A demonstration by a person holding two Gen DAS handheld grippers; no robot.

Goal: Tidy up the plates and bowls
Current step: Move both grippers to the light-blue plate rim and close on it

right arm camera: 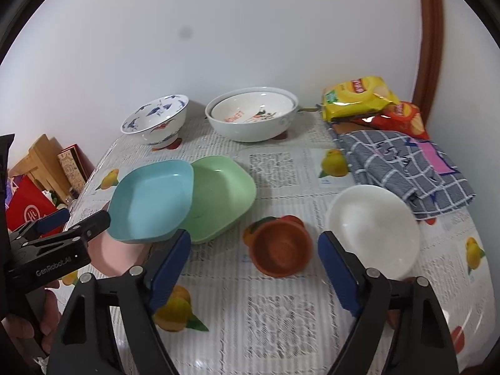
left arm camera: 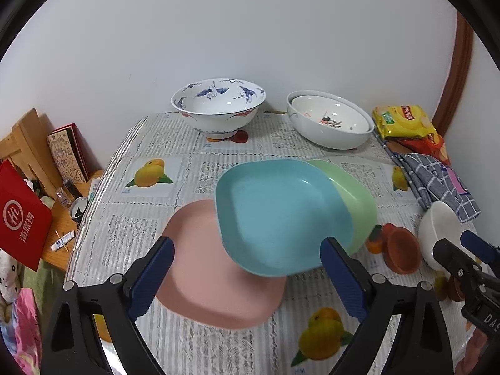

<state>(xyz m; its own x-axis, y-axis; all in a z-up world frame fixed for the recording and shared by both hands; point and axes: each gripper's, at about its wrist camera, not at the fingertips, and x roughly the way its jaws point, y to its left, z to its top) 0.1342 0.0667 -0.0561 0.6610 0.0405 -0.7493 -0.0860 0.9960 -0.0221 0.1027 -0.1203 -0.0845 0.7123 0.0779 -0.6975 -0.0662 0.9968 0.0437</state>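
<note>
left gripper point(left arm camera: 247, 273): jaws held wide apart, nothing gripped; pink plate point(left arm camera: 215, 281) lies between them on the counter point(left arm camera: 140, 218), likely lined up for pickup.
blue plate point(left arm camera: 281, 215): just beyond the jaws, overlapping pink and green plate point(left arm camera: 359, 200).
right gripper point(right arm camera: 254, 268): jaws apart, empty; terracotta bowl point(right arm camera: 278, 250) framed between them, white bowl point(right arm camera: 372, 234) beside the right jaw.

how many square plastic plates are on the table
3. The blue plate lies in the middle, overlapping the pink plate nearest the left gripper and the green plate behind it. Nothing suggests another is hidden under them, but the stack could cover one.
</note>
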